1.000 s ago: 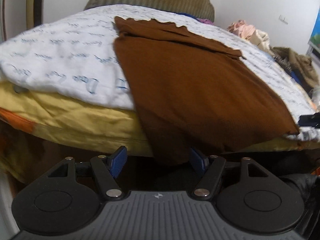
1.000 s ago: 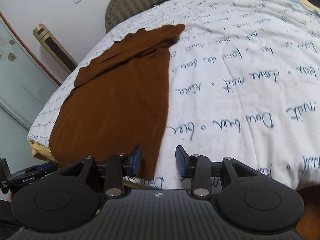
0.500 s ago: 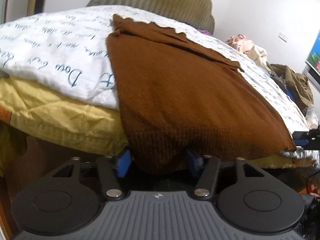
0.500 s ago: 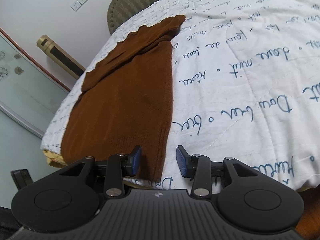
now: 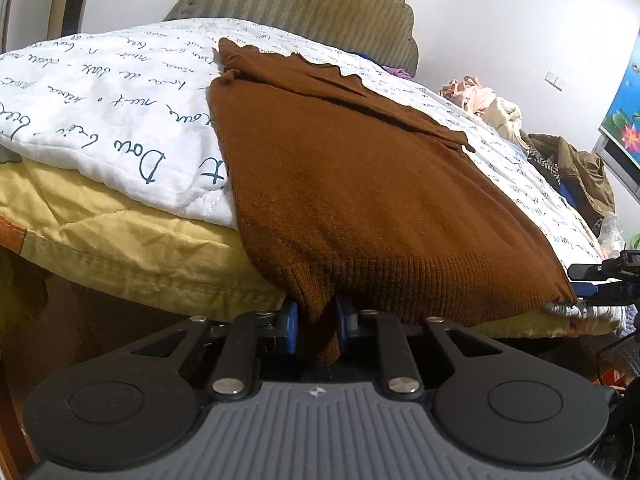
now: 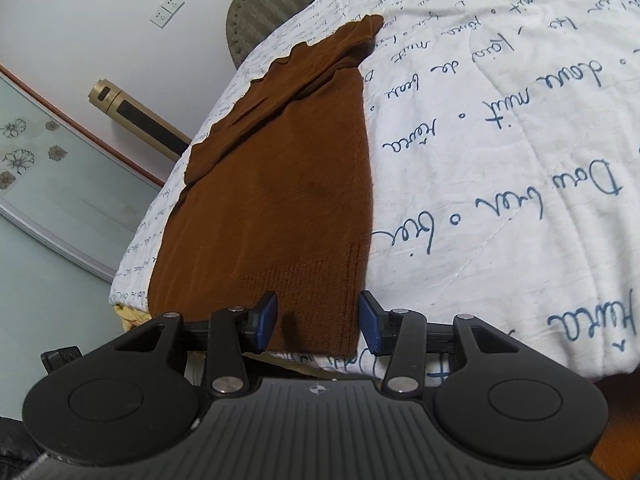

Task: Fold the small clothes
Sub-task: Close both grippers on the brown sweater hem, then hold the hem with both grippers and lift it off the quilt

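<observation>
Two grippers work at the near edge of a bed, and we see one brown knitted garment (image 5: pixel 360 184) spread lengthwise on it, ribbed hem toward us and folded sleeves toward the headboard (image 5: pixel 304 12). The hem hangs a little over the near edge of the white quilt (image 5: pixel 104 120), which is printed with blue handwriting and lies on a yellow cover (image 5: pixel 120 248) that juts out beneath it.

Our left gripper (image 5: pixel 316 322) has its blue pads closing on a bunched fold of the hem at the garment's near left corner; the cloth is pinched between them and a tail of it hangs below the pads. Our right gripper (image 6: pixel 318 322) sits at the garment's near right corner with its jaws partly apart and slowly opening. The hem's corner lies between the pads, which stand just clear of the cloth. In the left view the tip of the right gripper shows at the far right, beside the hem's corner.

Around the bed, we see a padded, ribbed olive headboard against a white wall. A heap of other clothes (image 5: pixel 560 152) sits at the bed's far right side, in pink, cream and olive. A bright picture with flowers (image 5: pixel 624 116) hangs at the right. From the right view, a gold cylinder (image 6: pixel 132 116) leans by the wall, near a double wall socket (image 6: pixel 167 11) and a pale glass panel with flower motifs (image 6: pixel 48 184).
</observation>
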